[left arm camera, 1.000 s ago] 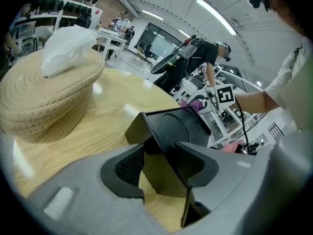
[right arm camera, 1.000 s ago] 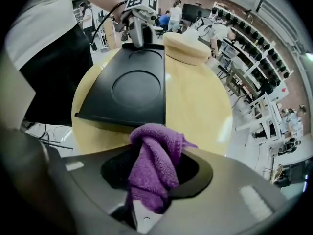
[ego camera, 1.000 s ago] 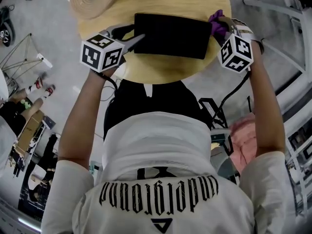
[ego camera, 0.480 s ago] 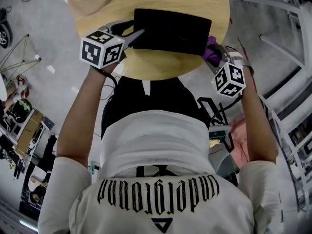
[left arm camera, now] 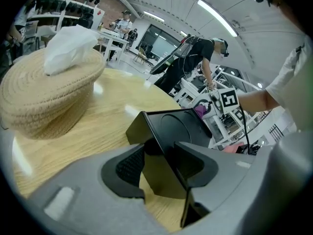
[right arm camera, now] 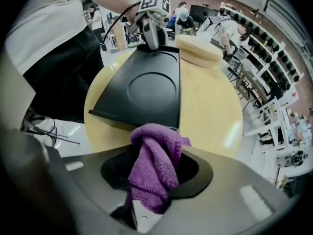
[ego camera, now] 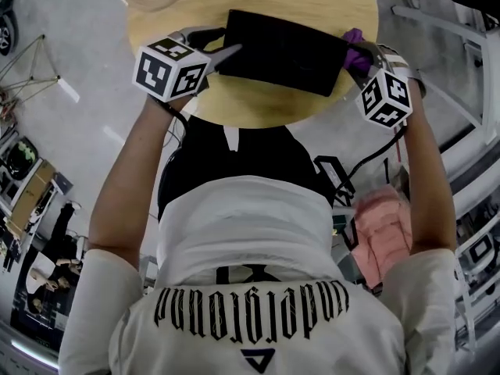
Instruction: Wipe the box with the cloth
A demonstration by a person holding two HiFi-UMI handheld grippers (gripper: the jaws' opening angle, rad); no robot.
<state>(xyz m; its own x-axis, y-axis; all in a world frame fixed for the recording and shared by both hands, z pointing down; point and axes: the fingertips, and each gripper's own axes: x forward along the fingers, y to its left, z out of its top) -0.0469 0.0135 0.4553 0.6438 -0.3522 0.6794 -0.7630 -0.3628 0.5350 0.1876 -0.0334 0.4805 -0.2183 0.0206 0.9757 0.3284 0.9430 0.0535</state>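
A flat black box with a round recess in its lid lies on the round wooden table. My left gripper is shut on the box's left end; in the left gripper view the box's near corner sits clamped between the jaws of the left gripper. My right gripper is shut on a bunched purple cloth, which sits against the box's right end. In the right gripper view the cloth bulges out of the right gripper just in front of the box's edge.
A woven basket holding white tissue stands on the table's far left, also seen as the basket beyond the box. Metal racks and other people stand around the room. A pink cloth lies below the table to the right.
The right gripper with the cloth slid down toward the box's near right corner, then back up along its right end. The left gripper has kept its hold on the box.
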